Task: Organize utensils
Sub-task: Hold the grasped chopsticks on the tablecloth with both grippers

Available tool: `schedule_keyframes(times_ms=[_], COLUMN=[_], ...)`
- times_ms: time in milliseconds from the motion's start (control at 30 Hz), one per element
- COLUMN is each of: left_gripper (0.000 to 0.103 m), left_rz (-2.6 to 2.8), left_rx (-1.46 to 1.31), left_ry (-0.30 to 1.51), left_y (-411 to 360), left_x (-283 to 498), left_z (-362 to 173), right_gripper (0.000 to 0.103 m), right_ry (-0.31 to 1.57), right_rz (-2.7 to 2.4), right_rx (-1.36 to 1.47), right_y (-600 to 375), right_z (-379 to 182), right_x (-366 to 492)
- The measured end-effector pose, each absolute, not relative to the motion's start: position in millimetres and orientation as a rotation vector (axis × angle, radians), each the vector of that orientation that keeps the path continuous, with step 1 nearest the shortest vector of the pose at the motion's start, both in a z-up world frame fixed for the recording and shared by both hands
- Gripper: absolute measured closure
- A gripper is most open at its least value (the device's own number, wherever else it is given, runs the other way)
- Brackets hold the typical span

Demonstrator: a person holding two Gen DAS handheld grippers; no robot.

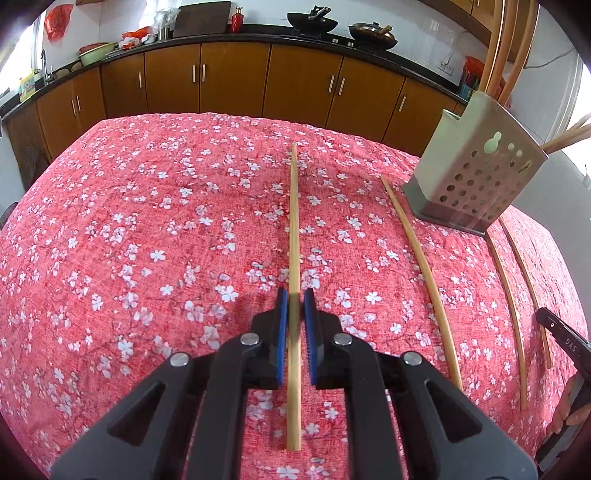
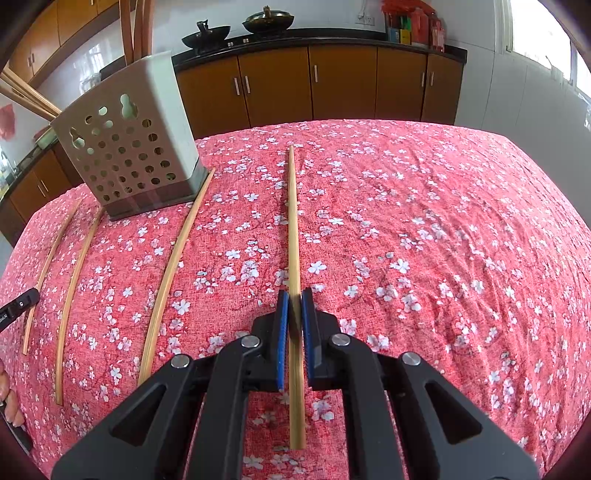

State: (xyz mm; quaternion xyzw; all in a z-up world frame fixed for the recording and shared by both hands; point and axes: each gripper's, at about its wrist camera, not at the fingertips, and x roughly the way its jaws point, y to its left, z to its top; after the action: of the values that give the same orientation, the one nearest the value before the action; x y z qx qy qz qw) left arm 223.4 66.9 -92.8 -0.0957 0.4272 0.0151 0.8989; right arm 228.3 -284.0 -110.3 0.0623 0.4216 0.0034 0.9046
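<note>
Left gripper [image 1: 295, 295] straddles a chopstick [image 1: 294, 221] on the cloth [image 1: 147, 221], pads apart; right gripper [image 2: 294, 295] sits likewise around its own chopstick [image 2: 293, 221] — neither is pinched. Squeezing off-centre could roll a stick away or snag cloth. Further off, the holder [image 2: 125, 147] — already holding sticks — looks easy to knock over.

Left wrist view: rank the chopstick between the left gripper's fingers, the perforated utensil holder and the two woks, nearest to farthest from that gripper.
1. Chopstick: between the left gripper fingers, running straight ahead.
2. Perforated utensil holder: ahead to the right on the floral tablecloth.
3. Two woks: on the far counter; too close to rank against each other.
</note>
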Motion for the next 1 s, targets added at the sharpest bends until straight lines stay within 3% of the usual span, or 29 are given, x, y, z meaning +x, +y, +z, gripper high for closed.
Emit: schedule_keyframes(times_ms=[1000], left_gripper=[0.092], left_rz=[0.042], left_rx=[-0.170], left_ry=[0.890], left_y=[62.2], left_x=[222.8], left_z=[-92.1], right_gripper=[0.094], right_ry=[0.873], right_rz=[0.006], right_rx=[0.125], right_y=[-284.2], right_z=[-108.1], right_x=[226.8])
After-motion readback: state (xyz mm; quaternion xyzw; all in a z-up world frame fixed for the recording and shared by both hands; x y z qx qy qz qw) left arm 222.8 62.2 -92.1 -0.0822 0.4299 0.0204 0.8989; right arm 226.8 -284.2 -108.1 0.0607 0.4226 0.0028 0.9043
